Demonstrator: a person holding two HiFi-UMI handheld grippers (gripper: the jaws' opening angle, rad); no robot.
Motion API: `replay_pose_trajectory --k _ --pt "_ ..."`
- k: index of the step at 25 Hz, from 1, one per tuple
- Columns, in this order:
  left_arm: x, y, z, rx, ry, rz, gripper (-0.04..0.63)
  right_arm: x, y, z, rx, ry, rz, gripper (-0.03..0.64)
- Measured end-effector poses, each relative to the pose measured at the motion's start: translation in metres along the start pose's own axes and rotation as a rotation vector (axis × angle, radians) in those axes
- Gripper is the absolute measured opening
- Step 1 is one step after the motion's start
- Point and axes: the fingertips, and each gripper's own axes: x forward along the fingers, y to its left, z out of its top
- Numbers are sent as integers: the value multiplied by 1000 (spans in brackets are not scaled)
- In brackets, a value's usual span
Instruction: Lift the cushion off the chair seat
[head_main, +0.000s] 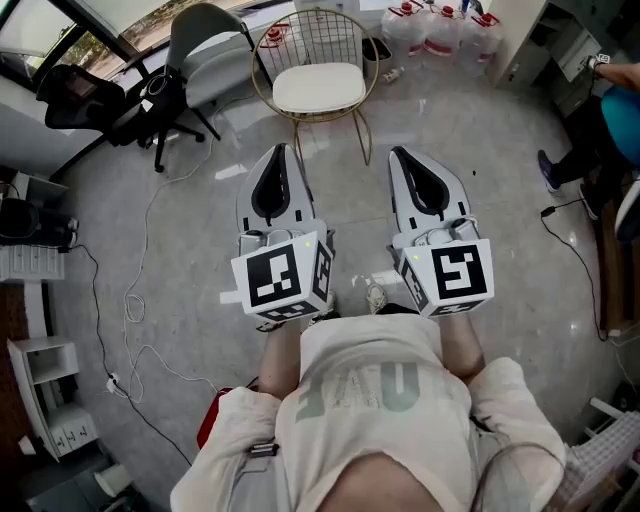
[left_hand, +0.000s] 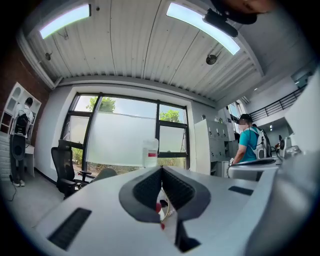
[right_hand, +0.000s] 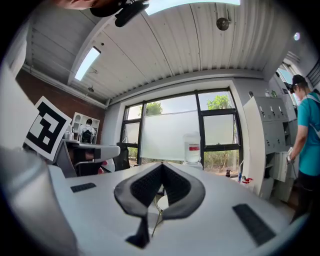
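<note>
chair (head_main: 300, 40): gold wire frame on thin legs, standing on the grey floor at top middle, ahead of both grippers
cushion (head_main: 318, 88): white, lying flat on the chair seat, nothing touching it
left gripper (head_main: 281, 150): held level, pointed toward the chair, jaws together, clear of the cushion
right gripper (head_main: 398, 153): level beside the left one, jaws together, clear of the cushion
marker cubes (head_main: 283, 277): one at the rear of each gripper, close to the person's chest
office chair (head_main: 100, 105): black, upper left, beside a grey chair (head_main: 208, 45)
cable (head_main: 140, 300): thin, trailing over the floor at left
water bottles (head_main: 440, 25): a row with red caps along the top edge
second person (head_main: 612, 110): at the right edge, teal top
</note>
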Motion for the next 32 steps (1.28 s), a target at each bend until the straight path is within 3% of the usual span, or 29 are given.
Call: replay_pose_trajectory --k 9,17,21,23,25,28,32 --pt "12 -27 -8 12 1 36 14 -8 -37 -1 55 -42 27 15" --pt "28 -9 -8 64 2 126 14 16 -55 -21 90 -8 84 15" --pt "54 12 -21 59 -18 154 14 47 -64 -39 59 -2 81 15" --pt "69 25 -27 90 -36 180 14 65 -71 -52 76 3 69 15" --pt "89 38 -32 126 -42 199 14 89 -70 -60 112 17 113 15" --pt "122 64 -37 63 -75 216 14 137 -45 -56 120 28 276 15" --pt "183 105 -33 24 -118 228 14 219 -40 -49 52 -2 280 15"
